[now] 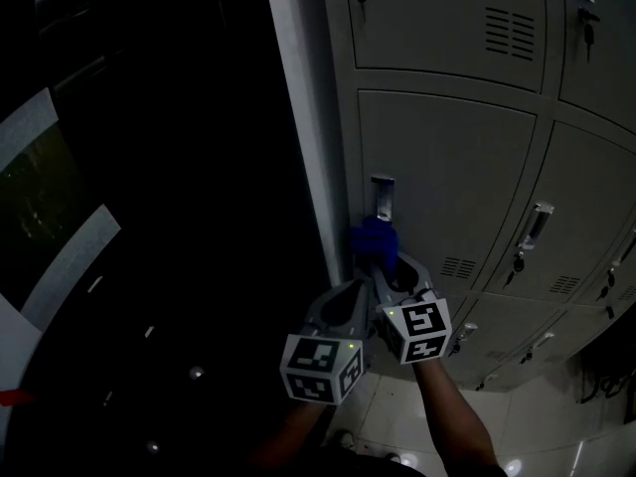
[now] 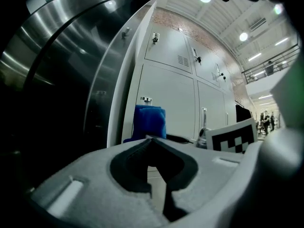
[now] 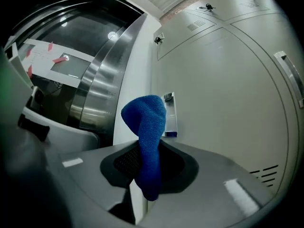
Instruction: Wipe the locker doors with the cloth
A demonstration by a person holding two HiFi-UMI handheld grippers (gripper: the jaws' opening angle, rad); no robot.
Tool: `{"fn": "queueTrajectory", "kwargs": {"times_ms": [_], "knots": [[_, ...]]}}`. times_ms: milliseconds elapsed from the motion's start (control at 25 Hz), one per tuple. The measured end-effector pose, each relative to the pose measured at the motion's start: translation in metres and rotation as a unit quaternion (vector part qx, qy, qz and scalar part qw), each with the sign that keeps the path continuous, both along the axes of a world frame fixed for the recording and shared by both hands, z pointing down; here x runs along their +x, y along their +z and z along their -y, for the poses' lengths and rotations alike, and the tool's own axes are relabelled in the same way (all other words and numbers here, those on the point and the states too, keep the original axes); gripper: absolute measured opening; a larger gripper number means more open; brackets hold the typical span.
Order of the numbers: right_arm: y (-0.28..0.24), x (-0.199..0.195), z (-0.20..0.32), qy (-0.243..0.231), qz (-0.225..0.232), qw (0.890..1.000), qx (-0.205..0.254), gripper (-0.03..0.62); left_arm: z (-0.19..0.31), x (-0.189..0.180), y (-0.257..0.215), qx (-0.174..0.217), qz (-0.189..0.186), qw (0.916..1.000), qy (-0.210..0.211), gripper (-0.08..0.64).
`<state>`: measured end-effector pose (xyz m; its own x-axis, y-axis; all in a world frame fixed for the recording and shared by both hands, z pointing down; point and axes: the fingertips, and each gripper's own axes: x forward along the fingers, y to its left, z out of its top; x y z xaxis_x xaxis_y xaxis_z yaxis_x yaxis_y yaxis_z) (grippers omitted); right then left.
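A blue cloth [image 1: 376,238] is bunched against the lower left of a grey locker door [image 1: 447,167], just below its metal latch [image 1: 383,197]. My right gripper [image 1: 381,266] is shut on the cloth [image 3: 148,127], which sticks up between its jaws toward the door [image 3: 228,94]. My left gripper [image 1: 360,288] sits close beside it on the left, shut with nothing in it [image 2: 151,139]. In the left gripper view the cloth [image 2: 150,121] stands just ahead of the jaws, with the right gripper's marker cube [image 2: 232,136] to the right.
More grey locker doors [image 1: 586,217] with handles [image 1: 535,225] and hanging keys run right and above. The locker bank's pale side edge [image 1: 303,117] borders a dark space at left with a curved steel wall [image 2: 71,42]. Pale floor tiles [image 1: 437,415] lie below.
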<state>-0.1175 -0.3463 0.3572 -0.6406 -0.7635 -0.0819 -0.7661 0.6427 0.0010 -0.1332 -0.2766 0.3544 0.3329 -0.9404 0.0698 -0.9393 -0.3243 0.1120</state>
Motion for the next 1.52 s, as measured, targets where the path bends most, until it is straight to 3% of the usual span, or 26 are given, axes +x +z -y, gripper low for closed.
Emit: {"fn": "queueTrajectory", "kwargs": {"times_ms": [320,800,1120,1520], "knots": [[0.004,0.018,0.007,0.015,0.005,1.0,-0.004,0.08,0.007,0.007,0.002,-0.005,0.003,0.9999,0.011,0.002],[0.014,0.114,0.011,0.099,-0.001,0.995,-0.012,0.08,0.017,0.071,0.007,-0.008,-0.006,0.9976,0.068,0.002],[0.019,0.172,0.011,0.15,0.002,0.988,-0.022,0.079,0.023,0.095,0.01,-0.011,-0.009,0.9965,0.082,0.002],[0.02,0.194,0.009,0.17,-0.002,0.985,-0.021,0.08,0.025,0.094,0.017,-0.016,-0.009,0.997,0.075,0.002]]}}
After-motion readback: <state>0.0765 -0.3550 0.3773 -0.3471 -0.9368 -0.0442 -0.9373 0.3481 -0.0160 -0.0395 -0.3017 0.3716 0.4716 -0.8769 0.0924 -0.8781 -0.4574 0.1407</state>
